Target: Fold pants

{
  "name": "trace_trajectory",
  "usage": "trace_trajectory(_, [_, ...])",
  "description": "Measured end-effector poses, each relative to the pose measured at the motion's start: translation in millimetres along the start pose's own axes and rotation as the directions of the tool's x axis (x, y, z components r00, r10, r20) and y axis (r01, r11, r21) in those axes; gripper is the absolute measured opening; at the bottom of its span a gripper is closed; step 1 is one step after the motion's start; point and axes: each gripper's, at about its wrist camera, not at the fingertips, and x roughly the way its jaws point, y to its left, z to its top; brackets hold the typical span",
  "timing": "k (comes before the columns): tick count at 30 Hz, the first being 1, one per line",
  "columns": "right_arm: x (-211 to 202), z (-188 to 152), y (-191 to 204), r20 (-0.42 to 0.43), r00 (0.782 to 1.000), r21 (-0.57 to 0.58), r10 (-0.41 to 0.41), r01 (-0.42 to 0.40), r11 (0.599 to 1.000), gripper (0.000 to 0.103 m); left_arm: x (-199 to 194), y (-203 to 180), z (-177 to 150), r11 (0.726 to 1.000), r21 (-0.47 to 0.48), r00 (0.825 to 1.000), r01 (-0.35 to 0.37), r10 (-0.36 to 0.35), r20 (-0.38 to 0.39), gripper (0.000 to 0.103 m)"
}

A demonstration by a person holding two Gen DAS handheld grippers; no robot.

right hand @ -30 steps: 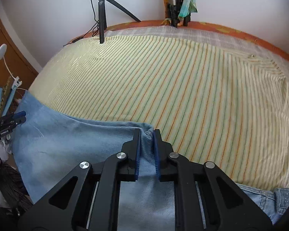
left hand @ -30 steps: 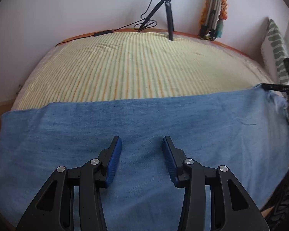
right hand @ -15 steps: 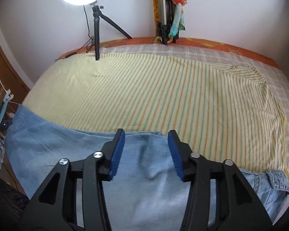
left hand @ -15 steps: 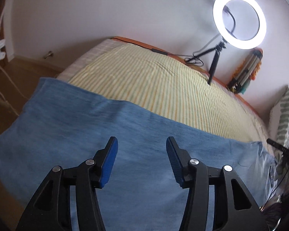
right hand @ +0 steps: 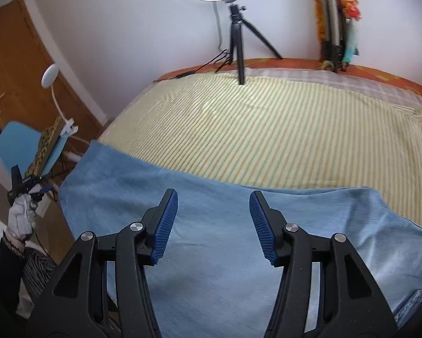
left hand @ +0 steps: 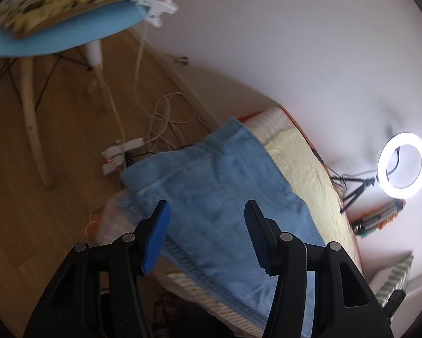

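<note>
Light blue denim pants point(right hand: 216, 225) lie flat along the near edge of a bed with a yellow striped sheet point(right hand: 281, 135). In the left wrist view the leg end of the pants point(left hand: 219, 186) hangs over the bed's corner toward the floor. My left gripper point(left hand: 206, 219) is open and empty, above that leg end. My right gripper point(right hand: 213, 211) is open and empty, just above the middle of the pants. The waistband shows at the right edge point(right hand: 413, 301).
A ring light on a tripod point(right hand: 239, 28) stands at the far side of the bed. A blue chair point(left hand: 56, 36) with a patterned cushion, loose cables and a power strip point(left hand: 120, 157) are on the wooden floor at the left. A wooden door point(right hand: 16, 70) is behind.
My right gripper opened and let go of the pants fold, which now lies flat. My left gripper stayed open and swung left toward the leg end at the bed's corner.
</note>
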Motion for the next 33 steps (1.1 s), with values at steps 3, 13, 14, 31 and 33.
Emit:
trace_trajectory(3, [13.9, -7.4, 40.9, -0.051, 0.995, -0.112, 0.082, -0.088, 0.990, 0.056, 6.2, 16.9, -0.8, 0.999, -0.045, 1.000, 0.007, -0.007, -0.011, 0.053])
trace_trajectory(13, [71.2, -72.0, 197.6, -0.324, 0.927, -0.496, 0.188, -0.336, 0.801, 0.052, 28.4, 23.2, -2.4, 0.995, -0.102, 0.998, 0.016, -0.022, -0.055, 0.052])
trace_trajectory(14, [76.1, -76.8, 206.7, -0.340, 0.923, -0.519, 0.181, -0.345, 0.782, 0.051, 29.3, 21.6, -2.6, 0.995, -0.099, 0.998, 0.016, -0.022, -0.054, 0.052])
trace_trajectory(31, [96.7, -94.8, 234.1, -0.409, 0.906, -0.599, 0.105, -0.354, 0.719, 0.005, 35.4, 16.2, 5.4, 0.999, -0.024, 0.999, -0.047, 0.047, 0.001, 0.011])
trace_trajectory(33, [94.0, -88.7, 230.7, -0.414, 0.901, -0.572, 0.130, -0.369, 0.732, 0.004, 32.0, 12.7, 6.1, 0.999, -0.013, 0.999, -0.043, 0.044, 0.019, 0.010])
